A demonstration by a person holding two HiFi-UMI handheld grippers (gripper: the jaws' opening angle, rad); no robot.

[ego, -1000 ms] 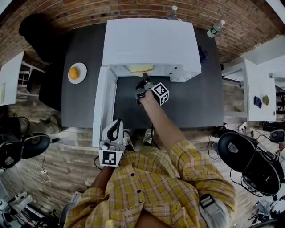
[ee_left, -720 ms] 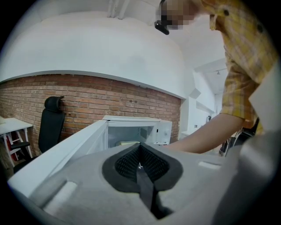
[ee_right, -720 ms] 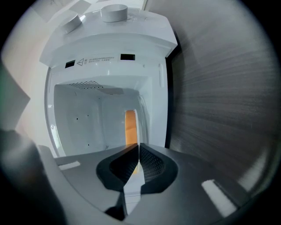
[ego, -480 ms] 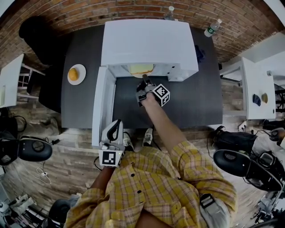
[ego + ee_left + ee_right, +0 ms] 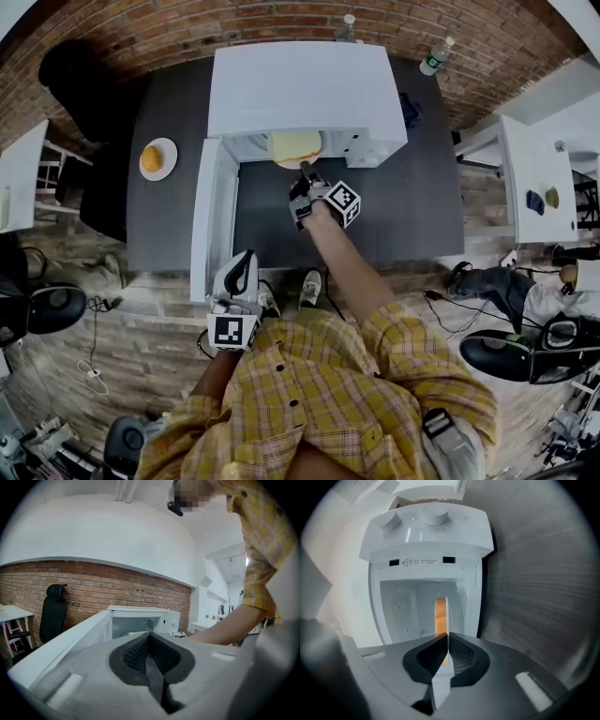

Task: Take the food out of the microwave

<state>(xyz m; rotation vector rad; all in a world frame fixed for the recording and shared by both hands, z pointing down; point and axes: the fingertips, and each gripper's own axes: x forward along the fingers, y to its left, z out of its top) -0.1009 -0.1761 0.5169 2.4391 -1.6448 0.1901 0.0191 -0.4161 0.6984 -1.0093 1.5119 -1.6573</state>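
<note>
Since a second ago, the plate (image 5: pixel 294 147) has slid nearer, partly out of the microwave (image 5: pixel 300 89), whose roof hides its far half. Our right gripper (image 5: pixel 305 172), jaws just closed, pinches its rim. We see the food (image 5: pixel 439 615) only edge-on. Our left gripper (image 5: pixel 246 261) hangs closed and empty beside the door (image 5: pixel 204 225).

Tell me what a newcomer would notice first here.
The boxy white microwave on the dark table, its door swung open to the left. At its mouth the right gripper, whose fingers have just been closing, pinches the rim of a white plate of yellow food. A small white plate with an orange fruit sits at the table's left.
</note>
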